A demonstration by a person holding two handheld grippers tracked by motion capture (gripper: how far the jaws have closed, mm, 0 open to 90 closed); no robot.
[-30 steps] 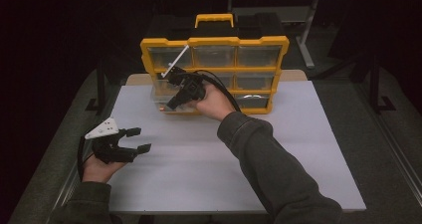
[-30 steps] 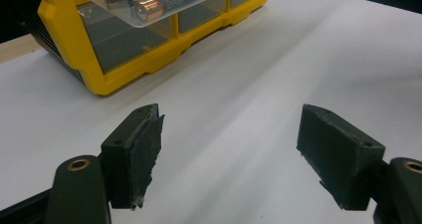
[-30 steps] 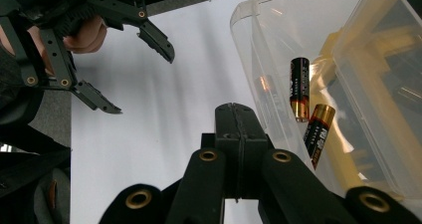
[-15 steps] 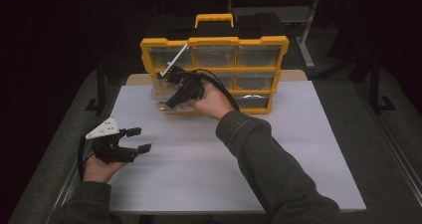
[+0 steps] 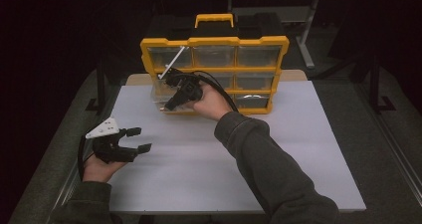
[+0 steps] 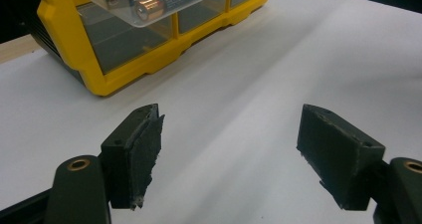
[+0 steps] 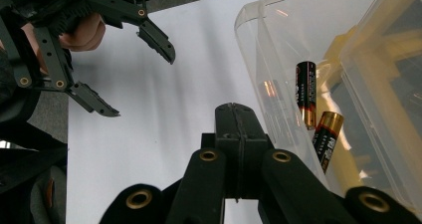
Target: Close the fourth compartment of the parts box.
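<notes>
A yellow organizer case (image 5: 214, 42) stands upright at the table's far side, its clear drawers facing me. One clear drawer (image 5: 160, 93) sticks out of its left column and holds two black-and-copper batteries (image 7: 306, 92) (image 7: 327, 134). My right gripper (image 5: 169, 105) is at this drawer's front; its jaws are shut (image 7: 234, 115) right beside the drawer's clear wall (image 7: 271, 50), with nothing visible between them. My left gripper (image 5: 140, 139) rests open over the white tabletop at the front left, holding nothing (image 6: 229, 149). The left gripper (image 7: 141, 83) also appears open across the table in the right gripper view.
The white tabletop (image 5: 298, 149) stretches wide to the right and front of the case. A yellow carry handle (image 5: 214, 19) tops the case. The table's left edge (image 5: 94, 134) runs close to my left hand. The room around is dark.
</notes>
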